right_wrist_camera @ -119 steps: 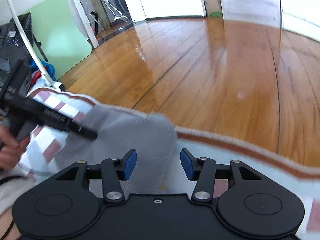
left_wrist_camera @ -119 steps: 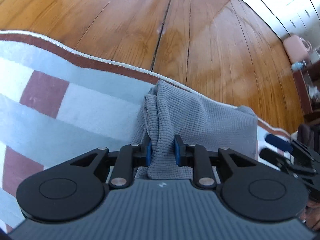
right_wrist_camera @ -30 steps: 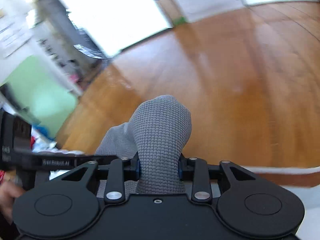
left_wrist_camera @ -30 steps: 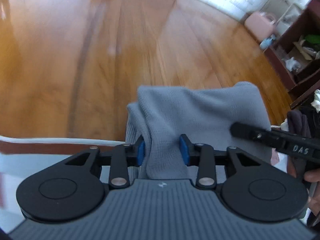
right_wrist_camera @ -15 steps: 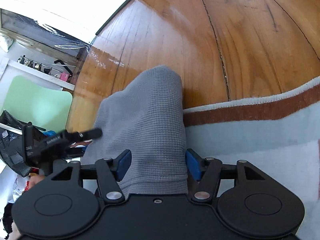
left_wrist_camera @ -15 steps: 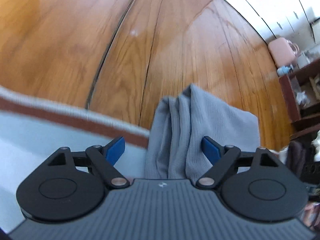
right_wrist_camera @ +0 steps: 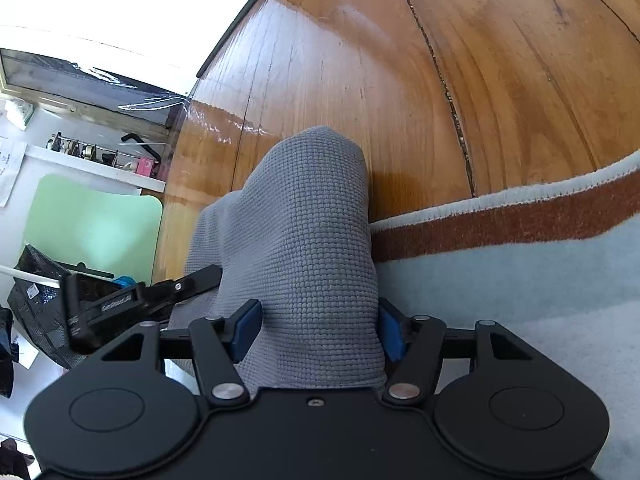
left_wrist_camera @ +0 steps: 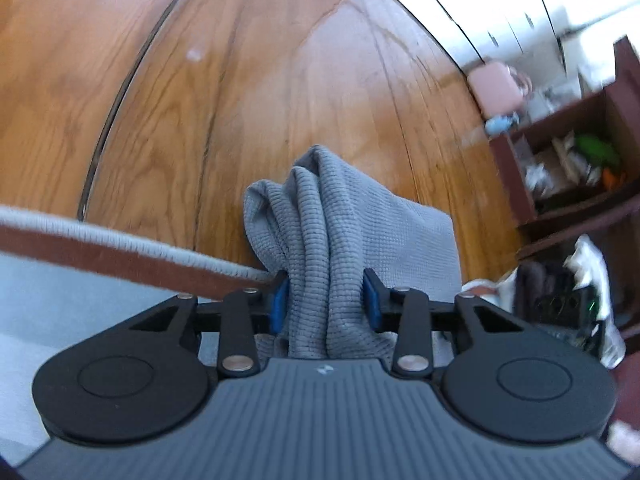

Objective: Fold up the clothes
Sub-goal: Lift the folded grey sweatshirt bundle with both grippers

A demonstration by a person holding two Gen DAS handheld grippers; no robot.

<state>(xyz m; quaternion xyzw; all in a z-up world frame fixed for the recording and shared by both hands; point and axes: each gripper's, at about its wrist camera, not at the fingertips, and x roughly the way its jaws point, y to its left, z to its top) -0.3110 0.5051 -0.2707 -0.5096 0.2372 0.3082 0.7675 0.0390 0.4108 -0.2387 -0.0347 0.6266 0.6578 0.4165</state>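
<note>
The grey waffle-knit cloth [left_wrist_camera: 352, 240] hung bunched between the two grippers, just past the brown-bordered edge of the rug [left_wrist_camera: 120, 256] and over the wooden floor [left_wrist_camera: 240, 100]. The left gripper [left_wrist_camera: 326, 306] had its blue pads pressed against a gathered, several-layered fold of the cloth, with the jaws drawn in on it from both sides. In the right wrist view, the right gripper [right_wrist_camera: 320, 330] held a rounded hump of the same cloth [right_wrist_camera: 312, 240]; its pads [right_wrist_camera: 390, 334] sat close to the fabric on either side, though the near pad looked slightly off the surface, so the hold seemed looser there. The left gripper's black finger [right_wrist_camera: 192, 278] showed beside the cloth, on the side away from the rug. Judging by the soft drape and thick ridges, the cloth was light and limp, would sag wherever it was not supported, and was textured enough not to slip easily. It likely handled best when pinched at corners or along a folded edge rather than at a bulky bunch, since stacked layers can slide apart. Whether it was being raised or laid down on the rug could not be told.
</note>
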